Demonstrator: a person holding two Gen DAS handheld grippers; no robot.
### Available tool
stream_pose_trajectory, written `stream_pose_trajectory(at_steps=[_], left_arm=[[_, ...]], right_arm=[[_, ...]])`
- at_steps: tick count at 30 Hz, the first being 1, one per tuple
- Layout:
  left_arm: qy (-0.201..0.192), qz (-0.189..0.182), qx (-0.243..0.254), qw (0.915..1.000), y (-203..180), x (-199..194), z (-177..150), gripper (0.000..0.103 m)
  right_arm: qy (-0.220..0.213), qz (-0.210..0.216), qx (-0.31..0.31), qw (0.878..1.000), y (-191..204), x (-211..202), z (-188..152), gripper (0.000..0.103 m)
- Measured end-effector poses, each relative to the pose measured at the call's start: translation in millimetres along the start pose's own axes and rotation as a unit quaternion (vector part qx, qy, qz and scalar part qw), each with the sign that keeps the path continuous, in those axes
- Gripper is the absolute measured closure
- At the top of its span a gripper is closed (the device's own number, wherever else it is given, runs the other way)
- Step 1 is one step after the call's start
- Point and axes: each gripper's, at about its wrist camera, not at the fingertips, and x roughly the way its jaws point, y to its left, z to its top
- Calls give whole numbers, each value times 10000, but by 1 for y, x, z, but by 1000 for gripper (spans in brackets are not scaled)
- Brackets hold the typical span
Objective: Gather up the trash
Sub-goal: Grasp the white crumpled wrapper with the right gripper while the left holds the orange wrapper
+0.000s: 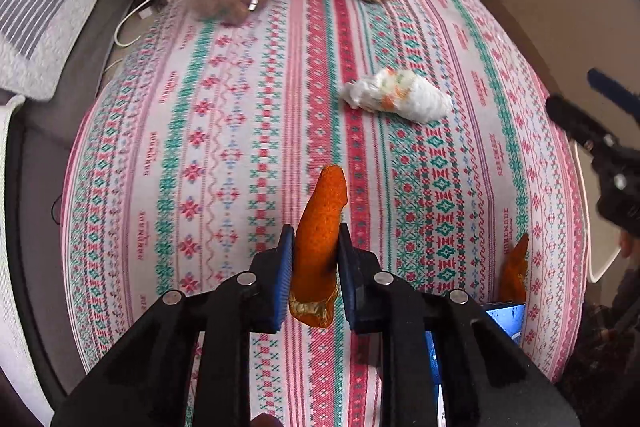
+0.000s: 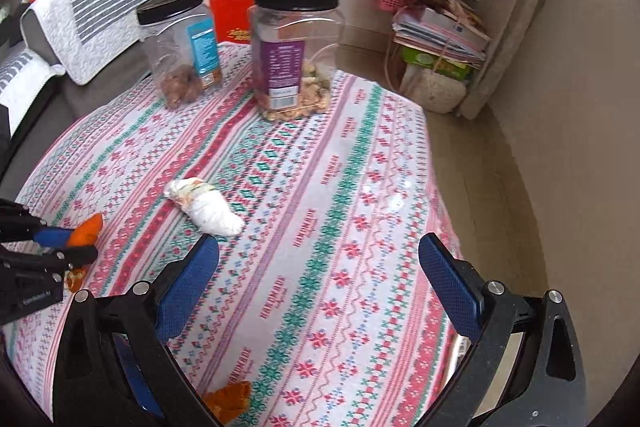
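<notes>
Orange peel strip (image 1: pixel 319 239), one, pinched between the closed blue pads of the left hand-held gripper (image 1: pixel 314 259) and lifted above the counter (image 1: pixel 224 131); judged light, leathery and pliant, best taken across its thick middle as it is now. Orange peel scraps still lying on the cloth: one by the near edge (image 2: pixel 229 399), and a smaller bit (image 2: pixel 75 277) under the left tool, so three pieces in all as far as can be told. White crumpled tissue wad (image 2: pixel 205 207), one, stained orange and green, mid-counter; judged very light, soft and crushable, any grip across its bulk should serve. Right hand-held gripper (image 2: pixel 320 267), spread wide and holding nothing, hovering near the wad. Clear plastic jars, two, black-lidded: nut jar (image 2: pixel 180 47) and purple-labelled jar (image 2: pixel 296 47), at the far edge.
</notes>
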Motion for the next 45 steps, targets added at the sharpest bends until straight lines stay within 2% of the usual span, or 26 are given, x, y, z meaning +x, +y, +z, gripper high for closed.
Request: stream_pose_trajectory(at_steps=[3,7,9,11,14,17,19,23,31,37,45], left_arm=[[-240,98,-348,9991,21,-23,-4,81],[-481,-93,-677,9965,18,-43,1,81],[-524,-143,-727,9959,16,-51,-2,81],[-523,-164,-702,9960,12,-54,-3,81],[-551,-147,-672,9961,9,-58,-4,81],[-542,-165,-772,9954,16,-57,-6,81],[-508,-143,-827,9952,20,-54,-6,81],[-485,-69,-936,9944,24,-51,-6,81],[-705,80,-1037,9921,26,-61,-10,81],[-849,106,-994,9914,19,-67,-17,81],[-1132,46,-839,9900,5,-74,-23,81]], right_arm=[[113,195,-462,9987,28,17,4,7],[410,291,-1131,9923,67,54,13,10],[605,309,-1306,9891,80,72,17,18],[805,313,-1384,9866,88,88,21,31],[964,341,-1336,9857,91,103,25,41],[1053,532,-1141,9864,89,107,28,58],[1082,505,-1061,9872,88,105,29,65],[972,441,-840,9907,81,89,29,66],[414,261,-114,9987,56,30,28,66],[142,212,219,9994,35,-10,19,66],[-138,152,586,9981,5,-40,-8,66]])
